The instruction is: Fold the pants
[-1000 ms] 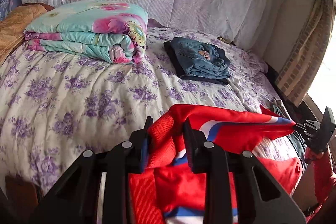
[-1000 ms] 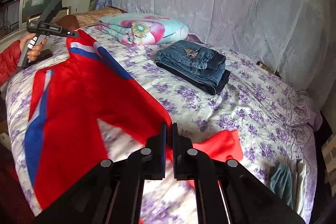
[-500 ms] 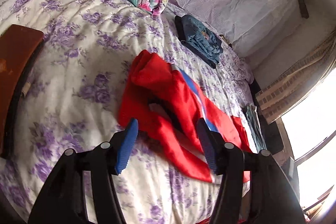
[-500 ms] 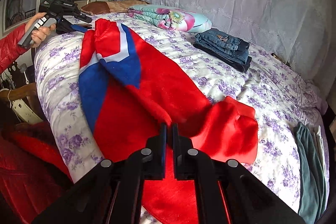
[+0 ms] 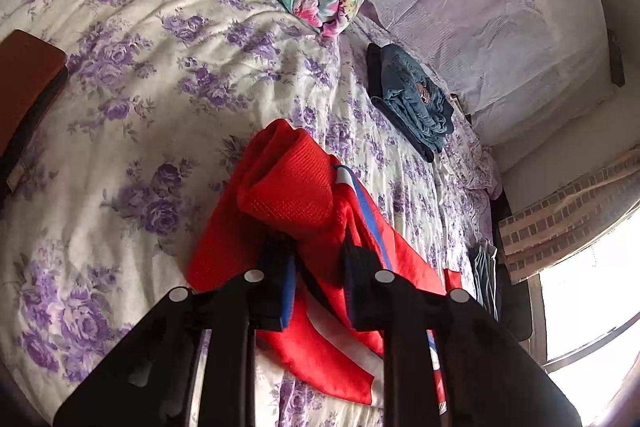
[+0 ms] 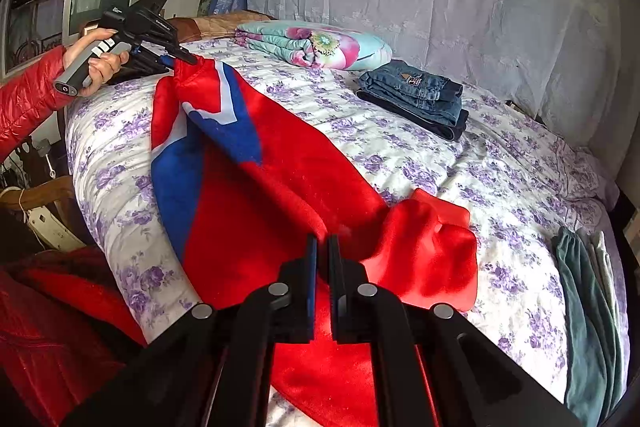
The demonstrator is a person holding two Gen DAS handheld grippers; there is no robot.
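Red pants (image 6: pixel 280 195) with blue and white stripes lie stretched across the floral bed. In the right wrist view my right gripper (image 6: pixel 322 247) is shut on the red fabric near the crumpled leg end (image 6: pixel 432 251). The left gripper (image 6: pixel 180 57) shows at the far left, closed on the waist end. In the left wrist view the left gripper (image 5: pixel 318 251) has its fingers around the bunched red waistband (image 5: pixel 292 183), with a gap between them filled by cloth.
Folded jeans (image 6: pixel 416 95) and a folded floral quilt (image 6: pixel 316 43) lie at the back of the bed (image 6: pixel 440 155). Grey-green garments (image 6: pixel 588 315) lie at the right edge. A wooden piece (image 5: pixel 28 79) stands at the bed's left side.
The left gripper was open above the waist end half a second ago and has now come down and closed on the waistband. The right gripper stays shut on the fabric.
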